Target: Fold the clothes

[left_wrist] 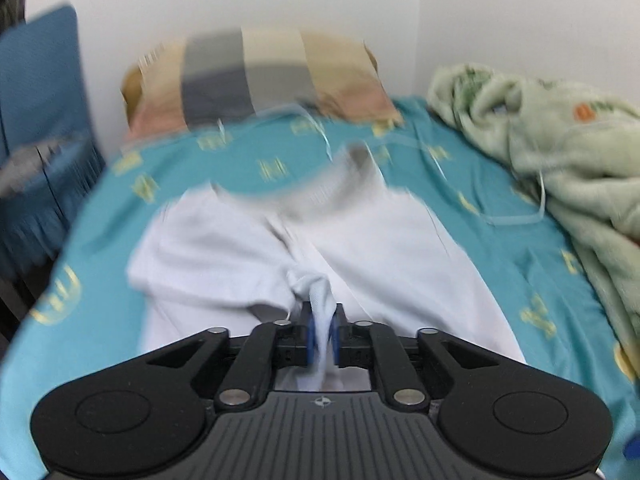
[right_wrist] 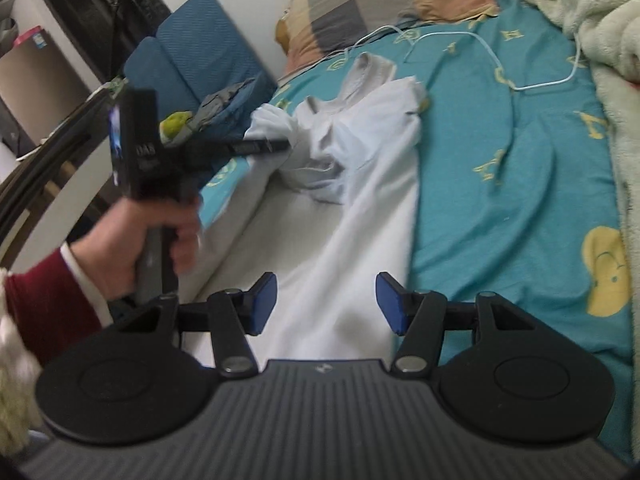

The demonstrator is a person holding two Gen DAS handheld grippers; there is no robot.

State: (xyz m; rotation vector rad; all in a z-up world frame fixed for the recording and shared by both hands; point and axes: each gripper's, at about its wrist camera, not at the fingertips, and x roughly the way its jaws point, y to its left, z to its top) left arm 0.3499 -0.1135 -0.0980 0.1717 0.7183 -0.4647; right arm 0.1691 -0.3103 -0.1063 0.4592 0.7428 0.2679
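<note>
A white garment lies spread on the teal bedsheet; its grey collar is at the far end. My left gripper is shut on a bunched fold of the garment and holds it lifted. In the right wrist view the garment runs up the bed's left side, and the left gripper comes in from the left, pinching the cloth near the sleeve. My right gripper is open and empty, hovering over the garment's lower part.
A checked pillow lies at the head of the bed. A green blanket is piled along the right side. A white cable trails over the sheet. A blue cushion stands left of the bed.
</note>
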